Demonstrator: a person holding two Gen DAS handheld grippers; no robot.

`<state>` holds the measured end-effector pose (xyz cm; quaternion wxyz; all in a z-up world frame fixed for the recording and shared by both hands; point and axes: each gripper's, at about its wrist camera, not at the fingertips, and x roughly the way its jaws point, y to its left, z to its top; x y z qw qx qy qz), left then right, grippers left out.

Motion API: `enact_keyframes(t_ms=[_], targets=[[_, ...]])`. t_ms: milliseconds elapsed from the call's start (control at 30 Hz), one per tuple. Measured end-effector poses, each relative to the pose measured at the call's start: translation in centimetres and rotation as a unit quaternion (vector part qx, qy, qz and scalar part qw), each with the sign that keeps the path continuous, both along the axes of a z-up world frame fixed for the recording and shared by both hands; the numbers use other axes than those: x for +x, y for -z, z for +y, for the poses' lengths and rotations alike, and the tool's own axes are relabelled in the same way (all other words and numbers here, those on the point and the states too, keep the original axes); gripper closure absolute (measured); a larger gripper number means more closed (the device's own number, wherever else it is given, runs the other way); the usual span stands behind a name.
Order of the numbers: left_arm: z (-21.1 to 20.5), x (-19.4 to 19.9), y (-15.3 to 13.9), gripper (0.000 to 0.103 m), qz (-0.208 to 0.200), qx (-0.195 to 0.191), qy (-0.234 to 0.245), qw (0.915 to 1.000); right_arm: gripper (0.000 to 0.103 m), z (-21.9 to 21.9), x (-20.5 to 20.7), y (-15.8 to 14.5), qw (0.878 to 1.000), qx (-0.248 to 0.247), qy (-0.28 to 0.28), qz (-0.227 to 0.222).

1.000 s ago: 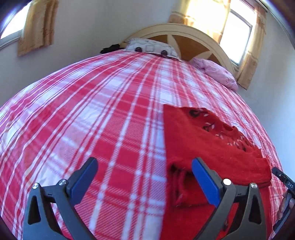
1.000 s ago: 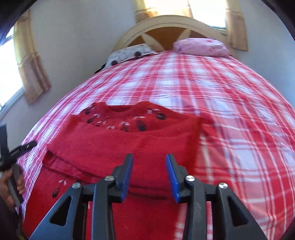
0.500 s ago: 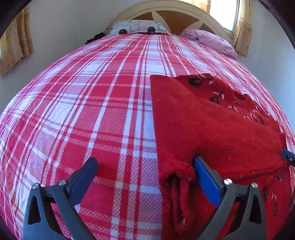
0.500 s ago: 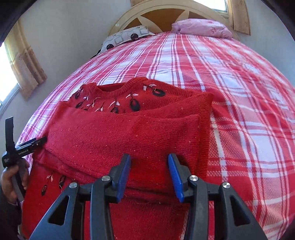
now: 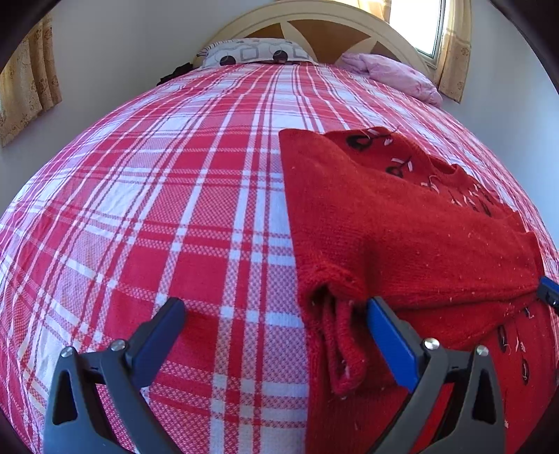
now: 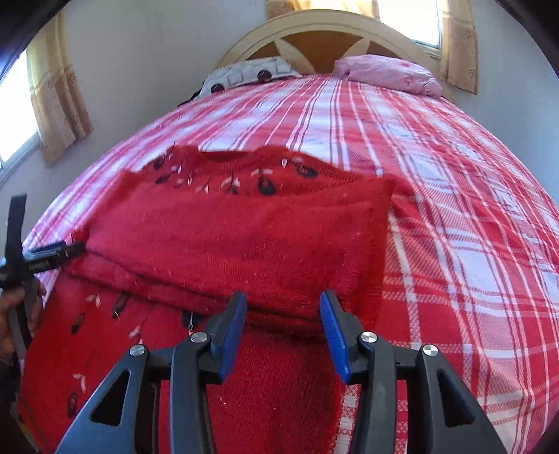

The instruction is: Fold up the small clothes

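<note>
One red knitted sweater [image 6: 223, 244] is spread on the plaid bedspread [image 5: 157, 209], filling the left and centre of the right wrist view and the right half of the left wrist view. Its sleeves are seen folded across the body as a thick band (two layers can be counted at the band's right end), with dark and white motifs showing at the neckline and below the band.

The right gripper [image 6: 283, 310] is held low at the bottom centre, its jaws parted and empty, one blue pad at either side of the band's near edge. The left gripper [image 5: 276, 324] is spread wide, nothing clasped; the folded sleeve end lies between its two pads.

Two pillows are counted at the headboard [image 6: 328, 31]: one patterned pillow [image 6: 244, 75], one pink pillow [image 6: 384, 73]. Two curtained windows are visible.
</note>
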<state>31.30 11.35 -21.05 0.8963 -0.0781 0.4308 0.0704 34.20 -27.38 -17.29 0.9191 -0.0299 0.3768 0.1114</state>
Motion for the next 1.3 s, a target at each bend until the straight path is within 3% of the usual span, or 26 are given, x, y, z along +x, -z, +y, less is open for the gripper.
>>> enact_keyframes(t_ms=[167,367,433,533,700,900,1067,1300], targets=[[-0.1,0.0,0.0,0.000,0.000,0.000,0.000,1.0000,0.057,0.1,-0.1,0.2,1.000,-0.002,0.002,-0.003],[-0.1,0.0,0.0,0.000,0.003,0.001,0.001,1.0000,0.056,1.1,0.0,0.5,0.999,-0.041,0.005,0.002],[-0.1,-0.3,-0.2,0.000,0.015,0.003,0.001,0.9999,0.056,1.4,-0.7,0.0,0.999,-0.048,0.011,-0.002],[-0.2,-1.8,-0.4,0.000,0.016,0.006,0.005,0.9998,0.046,1.6,-2.9,-0.1,0.999,-0.049,-0.001,-0.002],[-0.3,-3.0,-0.4,0.000,0.013,0.006,0.011,0.9998,0.046,1.4,-5.4,1.0,0.997,-0.081,-0.006,-0.007],[-0.3,-3.2,-0.4,0.000,0.017,0.002,0.010,0.9998,0.045,-0.1,-6.5,1.0,0.999,-0.048,0.018,0.001],[-0.8,-5.1,-0.5,0.000,0.026,0.013,0.017,0.9994,0.045,-1.7,-9.8,0.8,0.999,-0.013,0.034,0.004],[-1.6,-8.5,-0.5,0.000,0.025,0.016,0.037,0.9989,0.045,-2.2,-14.1,1.3,0.999,-0.023,0.031,-0.006]])
